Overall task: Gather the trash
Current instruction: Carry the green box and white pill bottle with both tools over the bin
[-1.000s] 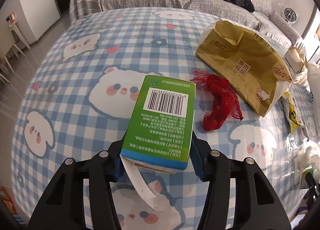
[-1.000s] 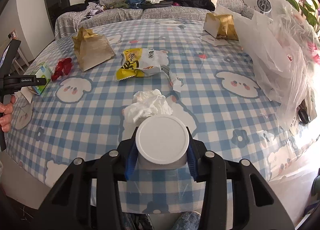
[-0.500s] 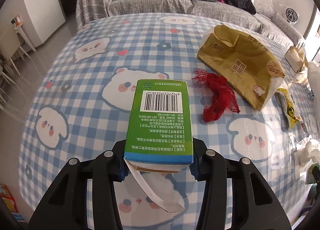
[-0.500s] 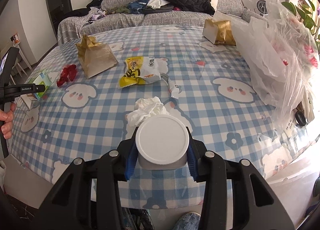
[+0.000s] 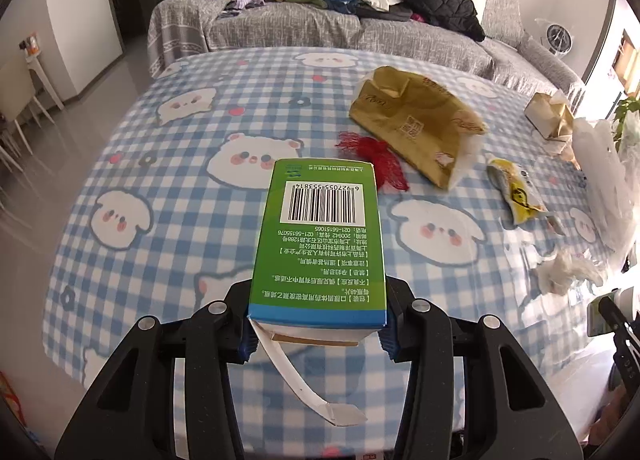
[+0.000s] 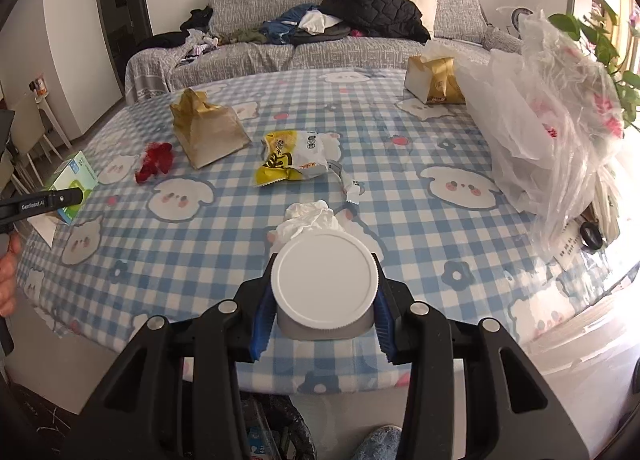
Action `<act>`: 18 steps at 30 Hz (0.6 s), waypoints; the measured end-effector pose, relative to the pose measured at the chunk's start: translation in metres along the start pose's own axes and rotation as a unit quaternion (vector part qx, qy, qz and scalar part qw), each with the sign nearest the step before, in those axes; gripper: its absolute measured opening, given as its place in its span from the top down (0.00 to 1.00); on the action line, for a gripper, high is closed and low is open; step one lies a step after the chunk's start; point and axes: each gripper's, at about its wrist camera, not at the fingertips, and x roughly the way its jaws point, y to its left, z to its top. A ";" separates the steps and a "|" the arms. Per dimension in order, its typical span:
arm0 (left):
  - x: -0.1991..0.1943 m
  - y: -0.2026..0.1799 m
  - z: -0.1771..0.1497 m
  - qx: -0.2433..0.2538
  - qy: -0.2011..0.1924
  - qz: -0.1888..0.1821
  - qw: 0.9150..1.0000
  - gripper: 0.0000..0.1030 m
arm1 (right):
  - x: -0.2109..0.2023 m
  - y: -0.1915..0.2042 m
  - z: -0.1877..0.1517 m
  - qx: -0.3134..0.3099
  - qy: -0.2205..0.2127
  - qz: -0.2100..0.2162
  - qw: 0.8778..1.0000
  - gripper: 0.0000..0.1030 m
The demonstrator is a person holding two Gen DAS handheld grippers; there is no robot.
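Now the left gripper [image 5: 318,324], clamped on the green box [image 5: 320,236], has lifted it clear of the checked tablecloth [image 5: 160,244], its torn flap dangling, while the right gripper [image 6: 320,320] still pinches the white-lidded jar [image 6: 325,286] slightly higher above the crumpled tissue [image 6: 310,218].

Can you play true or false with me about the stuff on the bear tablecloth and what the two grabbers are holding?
1. The left gripper holds a green box. True.
2. The right gripper is empty. False: it clamps a white-lidded jar.
3. The red mesh net lies beside the brown paper bag. True.
4. The yellow snack wrapper is inside the plastic bag. False: it lies on the tablecloth.
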 end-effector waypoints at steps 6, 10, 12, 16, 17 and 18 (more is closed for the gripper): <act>-0.022 -0.010 -0.032 0.003 -0.005 -0.022 1.000 0.56 | -0.026 0.008 -0.011 -0.001 -0.019 0.011 1.000 0.62; -0.032 -0.014 -0.056 0.001 -0.002 -0.034 0.999 0.56 | -0.039 0.014 -0.025 0.000 -0.019 0.027 0.999 0.62; -0.038 -0.016 -0.069 0.002 0.000 -0.035 0.999 0.56 | -0.046 0.018 -0.035 0.000 -0.020 0.031 0.999 0.62; -0.044 -0.018 -0.092 -0.001 0.008 -0.042 0.999 0.56 | -0.055 0.023 -0.053 0.003 -0.016 0.041 0.999 0.62; -0.045 -0.018 -0.096 -0.001 0.009 -0.042 0.999 0.56 | -0.057 0.023 -0.057 0.005 -0.014 0.043 0.999 0.62; -0.047 -0.018 -0.100 -0.002 0.010 -0.042 0.999 0.56 | -0.058 0.023 -0.060 0.008 -0.011 0.044 0.999 0.62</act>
